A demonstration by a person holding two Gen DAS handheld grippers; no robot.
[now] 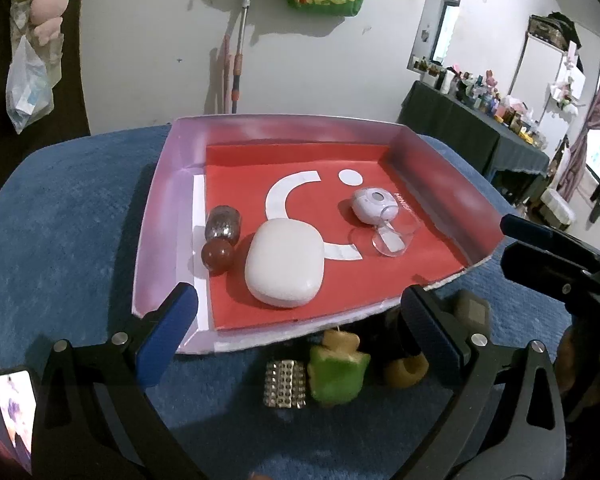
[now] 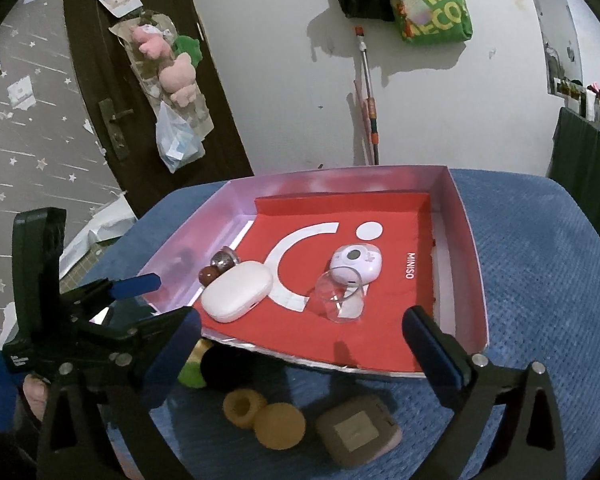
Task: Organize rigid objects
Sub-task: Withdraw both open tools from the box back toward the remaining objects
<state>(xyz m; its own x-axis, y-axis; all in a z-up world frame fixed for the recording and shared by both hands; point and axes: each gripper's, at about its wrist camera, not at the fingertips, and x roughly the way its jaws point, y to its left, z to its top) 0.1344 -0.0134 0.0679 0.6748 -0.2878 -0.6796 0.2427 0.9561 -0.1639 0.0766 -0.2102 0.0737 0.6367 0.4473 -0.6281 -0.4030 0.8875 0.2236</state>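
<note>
A shallow box (image 1: 168,184) (image 2: 466,232) with a red floor sits on the blue cloth. Inside lie a white rounded case (image 1: 284,264) (image 2: 236,294), a small bottle with a red-brown cap (image 1: 220,240) (image 2: 216,266), a lilac round gadget (image 1: 374,202) (image 2: 354,264) and a clear cup on its side (image 1: 392,236) (image 2: 340,298). My left gripper (image 1: 300,328) stands open at the box's near edge, nothing between its fingers. My right gripper (image 2: 304,348) is open too, empty, just short of the box. The left gripper (image 2: 136,286) also shows at the left of the right wrist view.
In front of the box on the cloth lie a green and tan toy (image 1: 336,372), a perforated metal piece (image 1: 284,384), tan foam rings (image 2: 260,414) and a brown square case (image 2: 358,430). A phone (image 1: 14,412) lies at the left. A dark door and a white wall stand behind.
</note>
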